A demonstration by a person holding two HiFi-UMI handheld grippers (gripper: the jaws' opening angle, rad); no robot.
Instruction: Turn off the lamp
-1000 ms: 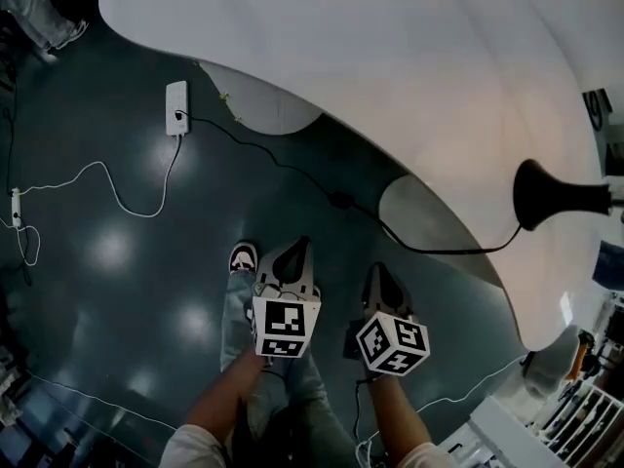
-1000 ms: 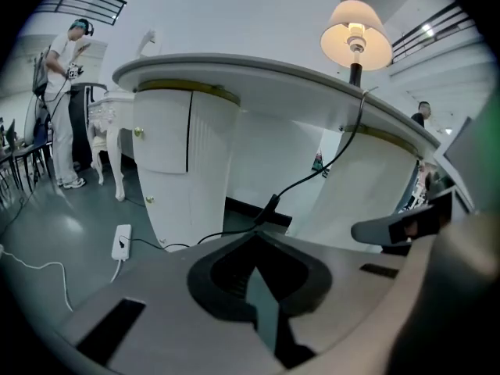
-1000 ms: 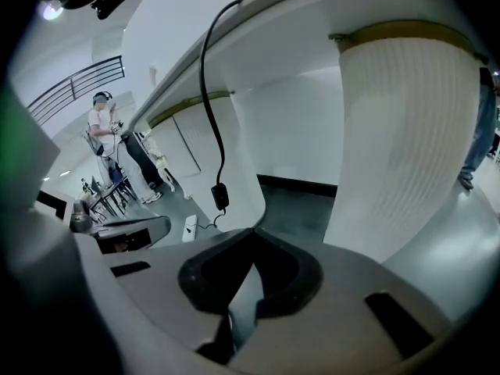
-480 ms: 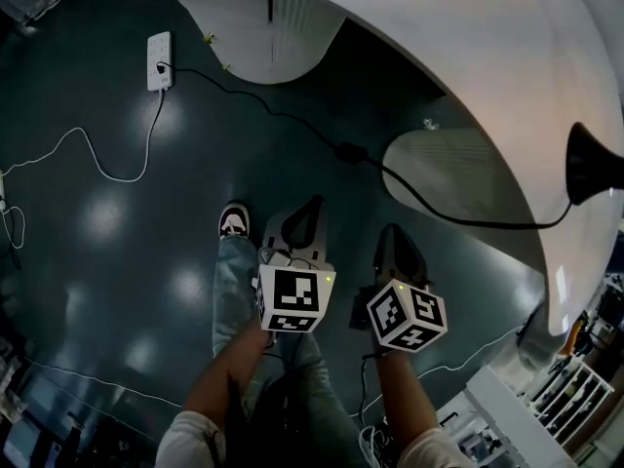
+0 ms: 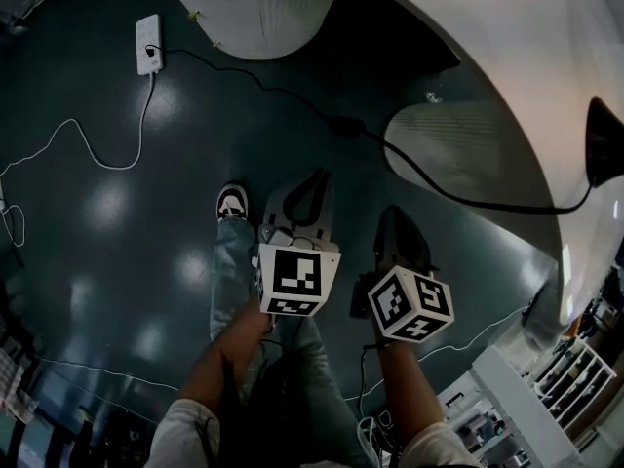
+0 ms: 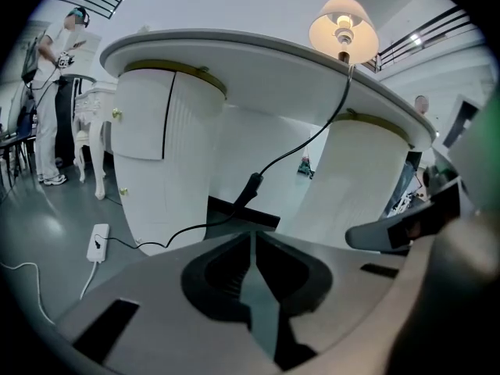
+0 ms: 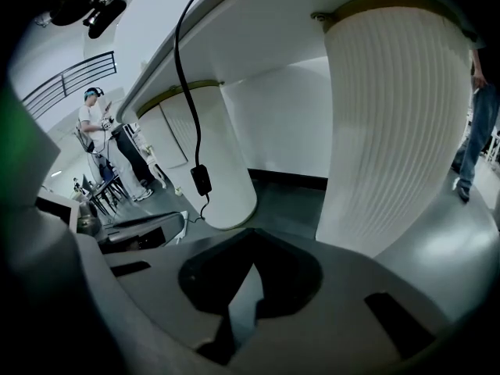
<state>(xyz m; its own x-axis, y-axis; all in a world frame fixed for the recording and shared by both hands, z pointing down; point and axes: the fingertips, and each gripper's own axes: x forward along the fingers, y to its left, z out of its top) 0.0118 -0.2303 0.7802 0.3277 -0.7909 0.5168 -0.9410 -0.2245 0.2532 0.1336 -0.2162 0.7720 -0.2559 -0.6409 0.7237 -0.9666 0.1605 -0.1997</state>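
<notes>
The lamp stands lit on the white table, its shade (image 6: 342, 30) glowing in the left gripper view and only its dark base (image 5: 604, 154) showing at the right edge of the head view. Its black cord hangs off the table's edge and carries an inline switch (image 5: 346, 125) (image 6: 251, 187) (image 7: 201, 180) in mid-air above the floor. My left gripper (image 5: 317, 178) (image 6: 251, 237) and right gripper (image 5: 395, 213) (image 7: 251, 268) are held side by side over the floor, below and short of the switch. Both are shut and hold nothing.
Two white fluted table pedestals (image 5: 253, 8) (image 5: 468, 154) flank the cord. A white power strip (image 5: 148, 44) lies on the dark floor with a white cable trailing left. My shoe (image 5: 232, 203) is just left of the grippers. Another person (image 7: 98, 123) stands far back.
Both grippers have sunk a little and stayed shut. The head view has swung, so the table and lamp base now sit further up and right in the picture.
</notes>
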